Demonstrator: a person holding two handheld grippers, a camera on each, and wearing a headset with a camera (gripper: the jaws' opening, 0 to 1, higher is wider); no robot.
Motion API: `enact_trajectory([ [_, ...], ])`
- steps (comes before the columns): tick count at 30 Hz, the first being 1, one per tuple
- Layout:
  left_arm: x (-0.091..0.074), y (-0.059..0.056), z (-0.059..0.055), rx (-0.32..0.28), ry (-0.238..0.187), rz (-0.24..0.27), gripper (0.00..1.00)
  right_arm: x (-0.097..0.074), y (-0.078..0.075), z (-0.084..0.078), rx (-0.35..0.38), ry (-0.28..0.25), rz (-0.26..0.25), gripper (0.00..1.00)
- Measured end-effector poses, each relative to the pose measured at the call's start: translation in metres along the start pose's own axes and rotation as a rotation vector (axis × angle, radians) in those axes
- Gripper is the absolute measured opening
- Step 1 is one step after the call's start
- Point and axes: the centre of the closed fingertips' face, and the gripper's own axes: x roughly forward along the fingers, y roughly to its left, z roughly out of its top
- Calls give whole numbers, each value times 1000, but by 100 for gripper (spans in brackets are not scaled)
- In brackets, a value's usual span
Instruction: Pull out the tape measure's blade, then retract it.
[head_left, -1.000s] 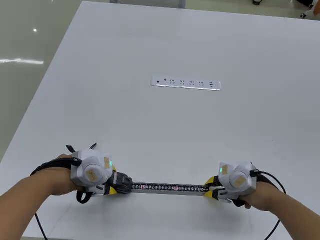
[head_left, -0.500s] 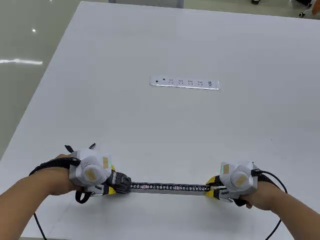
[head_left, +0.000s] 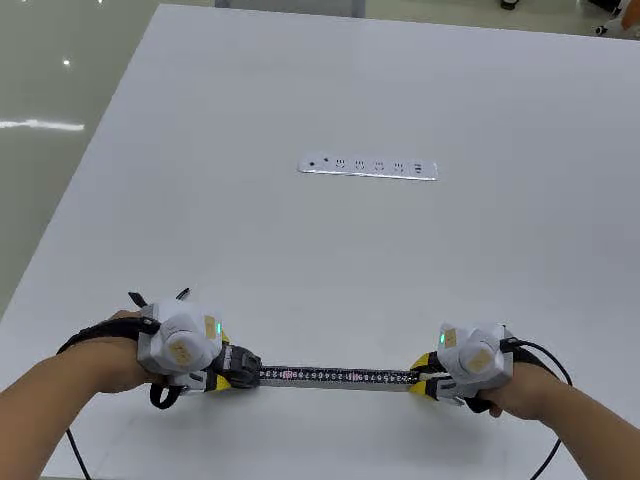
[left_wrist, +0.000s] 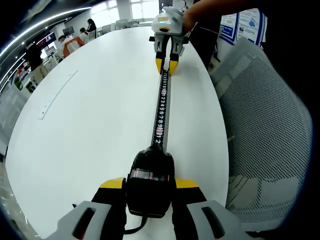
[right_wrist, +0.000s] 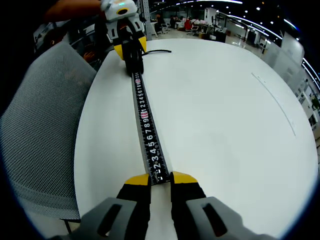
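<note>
A black tape measure case (head_left: 243, 367) rests on the white table (head_left: 330, 270) near its front edge, and my left gripper (head_left: 218, 375) is shut on it. The blade (head_left: 335, 376) runs rightward, pulled out flat over the table. My right gripper (head_left: 424, 380) is shut on the blade's tip. In the left gripper view the case (left_wrist: 150, 182) sits between my yellow-tipped jaws and the blade (left_wrist: 162, 105) stretches away to the right gripper (left_wrist: 166, 62). In the right gripper view the blade (right_wrist: 145, 120) leads from my right gripper (right_wrist: 160, 178) to the case (right_wrist: 133, 62) held by the left gripper (right_wrist: 127, 47).
A white power strip (head_left: 367, 168) lies mid-table, well beyond the tape. A grey mesh chair (left_wrist: 260, 130) stands just off the table's near edge, close to the blade. Black cables trail from both hands.
</note>
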Motion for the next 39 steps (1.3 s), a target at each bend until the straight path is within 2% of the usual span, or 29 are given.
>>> enact_trajectory([
  [7, 1, 0, 1, 0, -2, 9, 32, 0, 0, 0, -1, 5, 6, 13],
  [13, 2, 0, 2, 13, 10, 9, 32, 1, -1, 0, -15, 44, 18, 14],
  [29, 1, 1, 1, 16, -6, 11, 32, 2, -1, -1, -16, 60, 16, 14],
  [31, 2, 1, 1, 16, -8, 11, 32, 1, 0, -1, 6, 67, 10, 14],
  [36, 2, 1, 2, 12, -14, 17, 32, 1, 0, -1, -3, 60, -2, 15],
  [37, 1, 1, 2, 9, -17, 22, 32, 1, 0, 0, 20, 54, -7, 15],
  [39, 1, 2, 1, -14, -20, 30, 33, 2, 0, 0, 14, 51, -8, 15],
])
